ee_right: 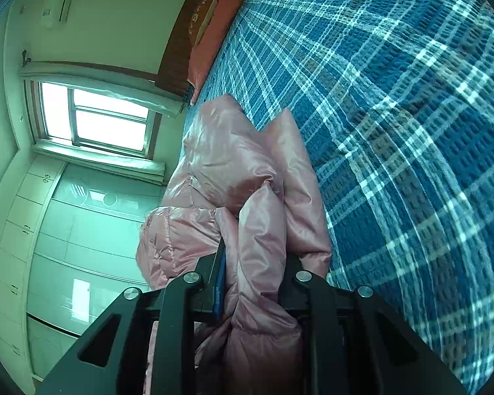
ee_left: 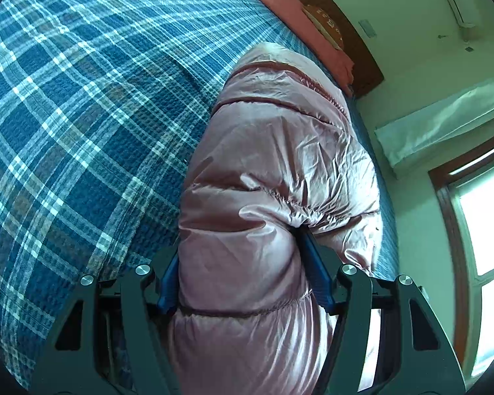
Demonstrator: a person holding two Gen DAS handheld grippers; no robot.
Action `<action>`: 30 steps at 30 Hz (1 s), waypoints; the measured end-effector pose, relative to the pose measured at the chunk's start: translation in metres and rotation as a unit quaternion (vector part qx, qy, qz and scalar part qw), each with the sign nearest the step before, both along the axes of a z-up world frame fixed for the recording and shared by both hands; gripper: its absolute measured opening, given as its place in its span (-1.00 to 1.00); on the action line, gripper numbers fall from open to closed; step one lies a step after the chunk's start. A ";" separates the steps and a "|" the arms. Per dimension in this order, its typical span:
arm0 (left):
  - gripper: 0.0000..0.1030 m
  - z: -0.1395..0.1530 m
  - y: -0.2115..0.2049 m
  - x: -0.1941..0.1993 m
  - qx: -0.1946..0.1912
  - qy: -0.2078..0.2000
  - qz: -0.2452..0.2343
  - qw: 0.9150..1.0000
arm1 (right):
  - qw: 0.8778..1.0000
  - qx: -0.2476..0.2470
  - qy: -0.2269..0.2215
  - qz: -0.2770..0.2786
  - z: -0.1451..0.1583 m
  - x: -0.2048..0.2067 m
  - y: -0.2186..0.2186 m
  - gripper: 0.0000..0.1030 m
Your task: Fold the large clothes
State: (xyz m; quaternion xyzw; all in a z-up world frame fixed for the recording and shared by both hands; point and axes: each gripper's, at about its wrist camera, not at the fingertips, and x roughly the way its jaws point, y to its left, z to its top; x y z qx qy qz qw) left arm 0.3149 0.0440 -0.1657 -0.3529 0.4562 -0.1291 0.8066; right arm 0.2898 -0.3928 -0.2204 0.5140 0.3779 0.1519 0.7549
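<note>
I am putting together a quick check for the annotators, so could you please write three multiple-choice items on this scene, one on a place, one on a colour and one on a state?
1. Where does the puffy jacket lie?
A. on the plaid bedspread
B. on a wooden floor
C. on a hanger

2. What colour is the jacket?
A. black
B. pale pink
C. yellow

3. How does the right gripper stand?
A. open in the air, nothing between its fingers
B. shut on a pillow
C. shut on a fold of the jacket

Answers: 1 A, blue and white plaid shows all along the jacket's side; 2 B, its shiny quilted fabric is pink in both views; 3 C, a bunched pink fold sits pinched between the fingers.
</note>
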 end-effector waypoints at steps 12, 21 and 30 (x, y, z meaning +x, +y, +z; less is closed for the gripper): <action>0.59 0.003 0.030 -0.093 -0.079 0.010 0.005 0.997 | 1.000 -0.022 0.004 0.018 0.025 -0.091 -0.003 0.39; 0.66 -0.003 0.022 -0.154 -0.107 -0.002 0.019 0.994 | 1.000 0.015 -0.010 0.016 0.023 -0.165 0.016 0.55; 0.07 0.000 0.008 -0.159 -0.055 -0.001 0.003 0.998 | 0.999 -0.007 -0.003 0.034 0.017 -0.185 0.041 -0.44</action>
